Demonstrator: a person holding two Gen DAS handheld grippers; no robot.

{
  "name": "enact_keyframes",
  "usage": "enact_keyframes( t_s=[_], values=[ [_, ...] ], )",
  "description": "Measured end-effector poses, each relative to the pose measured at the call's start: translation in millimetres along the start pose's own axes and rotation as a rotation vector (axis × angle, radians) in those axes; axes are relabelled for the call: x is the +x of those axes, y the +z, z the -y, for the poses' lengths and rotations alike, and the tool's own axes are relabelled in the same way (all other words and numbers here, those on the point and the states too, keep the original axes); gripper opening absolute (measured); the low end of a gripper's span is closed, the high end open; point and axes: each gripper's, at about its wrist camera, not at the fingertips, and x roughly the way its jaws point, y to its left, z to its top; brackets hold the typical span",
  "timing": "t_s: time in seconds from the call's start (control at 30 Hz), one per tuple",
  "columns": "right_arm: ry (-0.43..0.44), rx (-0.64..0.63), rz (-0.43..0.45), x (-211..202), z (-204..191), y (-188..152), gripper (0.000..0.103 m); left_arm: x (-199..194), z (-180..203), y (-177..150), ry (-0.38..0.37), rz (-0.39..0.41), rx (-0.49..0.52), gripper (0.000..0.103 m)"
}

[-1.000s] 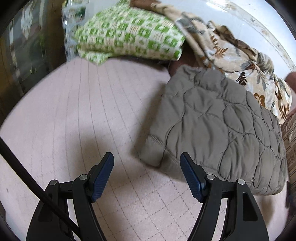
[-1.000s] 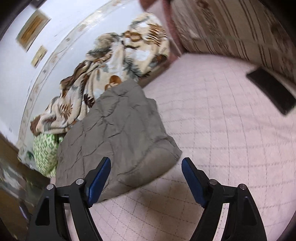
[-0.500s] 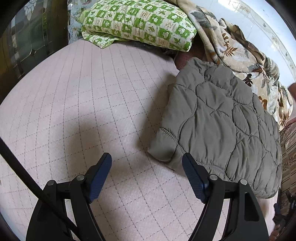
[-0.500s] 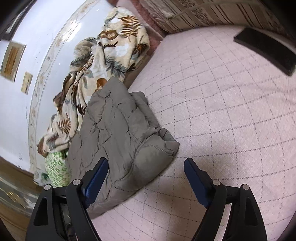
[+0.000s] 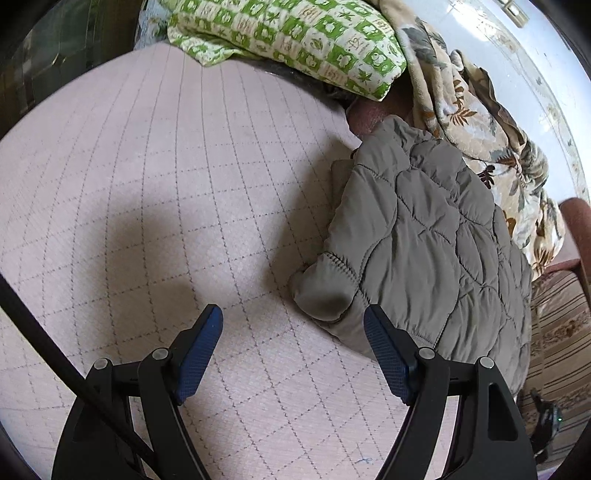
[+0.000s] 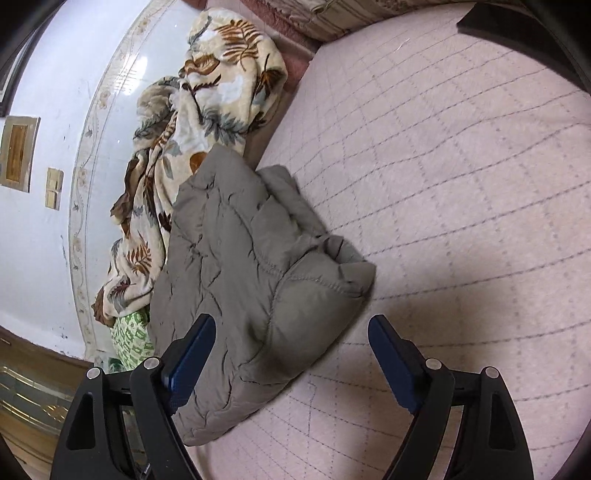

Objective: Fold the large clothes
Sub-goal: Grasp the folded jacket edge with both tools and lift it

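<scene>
Left wrist cam first: the left gripper [image 5: 293,325] has its fingers [image 5: 201,349] spread wide with nothing between them, just hanging over the pink quilted bed cover [image 5: 147,184]. The grey puffer jacket [image 5: 424,236] is folded into a chunky bundle on the right side of the view, lying on the bed cover. Its stitched cuff end pokes toward the gripper and sits just ahead of the right-hand finger; can't tell whether they actually touch. Behind the jacket there's a leaf-print blanket [image 5: 480,122] bunched up along the wall, and a green checked pillow [image 5: 295,33] at the top, near the jacket's far end.

Right wrist cam: the right gripper [image 6: 291,341] is wide open too, holding nothing. The jacket [image 6: 251,277] lies partly between the fingers here, with the left-hand finger [image 6: 190,354] over its near edge and the other finger out over bare bed cover [image 6: 461,166]. Same blanket [image 6: 192,129] runs up along the white wall [image 6: 40,240] behind the jacket, and a bit of the green pillow [image 6: 131,336] peeks out to the jacket's left.
</scene>
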Motion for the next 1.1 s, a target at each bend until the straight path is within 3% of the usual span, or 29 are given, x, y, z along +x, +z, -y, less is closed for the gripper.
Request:
enact_keyframes(
  t_s=[0.43,0.77,1.1],
  values=[
    [0.028,0.023,-0.015,20,0,-4,0.088,21,-5,-3,-0.192,-0.079,-0.128,0.078],
    [0.029,0.063,-0.011,33,8,-2,0.088,39,14,0,-0.189,-0.065,-0.114,0.078],
    [0.046,0.091,0.020,54,12,8,0.091,54,22,4,-0.173,0.031,-0.124,0.086]
  ],
)
